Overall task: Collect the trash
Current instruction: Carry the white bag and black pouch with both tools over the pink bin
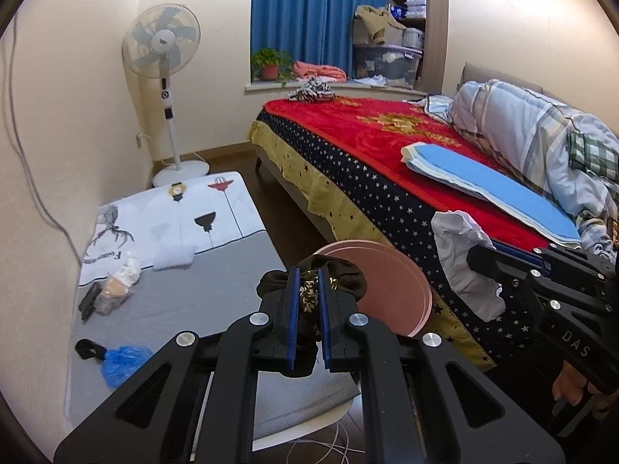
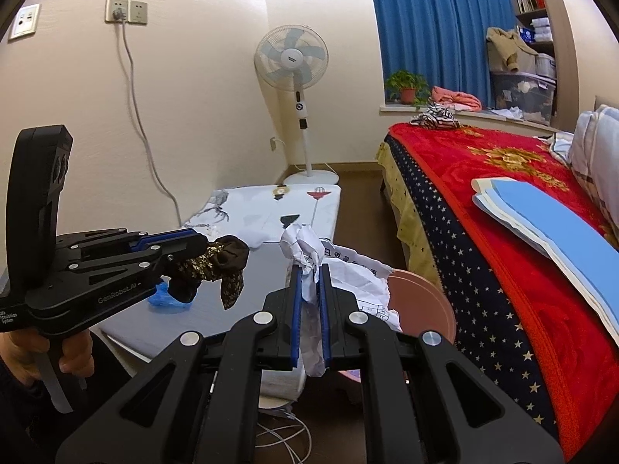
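My left gripper point(image 1: 308, 272) is shut on a dark brown patterned rag point(image 1: 340, 278), held in the air just left of a pink bin point(image 1: 390, 290); it also shows in the right wrist view point(image 2: 201, 241) with the rag point(image 2: 216, 266) dangling. My right gripper point(image 2: 309, 270) is shut on a crumpled white paper point(image 2: 348, 274) above the pink bin point(image 2: 421, 301); the paper shows in the left wrist view point(image 1: 464, 259) too. On the low grey table point(image 1: 201, 297) lie a blue plastic wad point(image 1: 122, 363), a beige wrapped bundle point(image 1: 116, 286) and a white tissue point(image 1: 174, 257).
A bed with a red blanket point(image 1: 387, 131) runs along the right, with a blue folder point(image 1: 495, 181) and a quilt on it. A standing fan point(image 1: 162, 42) is in the corner. Loose white cable point(image 2: 286, 437) lies on the floor under the table.
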A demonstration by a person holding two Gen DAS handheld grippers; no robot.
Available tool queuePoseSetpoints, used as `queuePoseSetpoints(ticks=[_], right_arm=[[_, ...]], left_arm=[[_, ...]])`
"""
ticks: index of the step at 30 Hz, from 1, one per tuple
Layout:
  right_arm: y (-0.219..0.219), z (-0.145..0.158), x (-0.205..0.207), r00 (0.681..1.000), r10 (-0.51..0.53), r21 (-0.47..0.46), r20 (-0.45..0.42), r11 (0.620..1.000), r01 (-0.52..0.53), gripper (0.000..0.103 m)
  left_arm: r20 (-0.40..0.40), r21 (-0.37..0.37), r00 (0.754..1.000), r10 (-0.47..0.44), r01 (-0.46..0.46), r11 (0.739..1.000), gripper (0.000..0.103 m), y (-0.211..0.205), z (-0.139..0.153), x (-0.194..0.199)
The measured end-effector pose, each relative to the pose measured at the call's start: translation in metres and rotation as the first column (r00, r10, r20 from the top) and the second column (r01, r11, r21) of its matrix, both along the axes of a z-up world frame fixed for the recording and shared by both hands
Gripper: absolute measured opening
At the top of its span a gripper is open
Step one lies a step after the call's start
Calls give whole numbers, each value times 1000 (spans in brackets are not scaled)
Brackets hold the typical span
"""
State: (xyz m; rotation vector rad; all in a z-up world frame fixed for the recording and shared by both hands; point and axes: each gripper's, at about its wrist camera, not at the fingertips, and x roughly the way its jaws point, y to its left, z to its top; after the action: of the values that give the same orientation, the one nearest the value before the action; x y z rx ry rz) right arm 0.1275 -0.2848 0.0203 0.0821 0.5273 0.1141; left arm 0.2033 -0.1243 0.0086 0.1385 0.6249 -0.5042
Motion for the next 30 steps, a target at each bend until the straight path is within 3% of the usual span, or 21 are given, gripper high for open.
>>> queuePoseSetpoints(ticks=[13, 25, 30], right_arm=[[-47, -25, 69, 994, -61, -52, -87, 997, 57, 9], [-79, -59, 135, 986, -51, -134, -159, 990, 30, 9], [-90, -85, 155, 970, -61, -105, -237, 994, 36, 9]], left_arm=[[-76, 55, 997, -20, 25, 998, 10, -64, -34, 67], [-143, 96, 990, -8, 22, 995, 10, -119, -84, 123], [-178, 113, 984, 8, 13, 994, 10, -132, -105, 136]])
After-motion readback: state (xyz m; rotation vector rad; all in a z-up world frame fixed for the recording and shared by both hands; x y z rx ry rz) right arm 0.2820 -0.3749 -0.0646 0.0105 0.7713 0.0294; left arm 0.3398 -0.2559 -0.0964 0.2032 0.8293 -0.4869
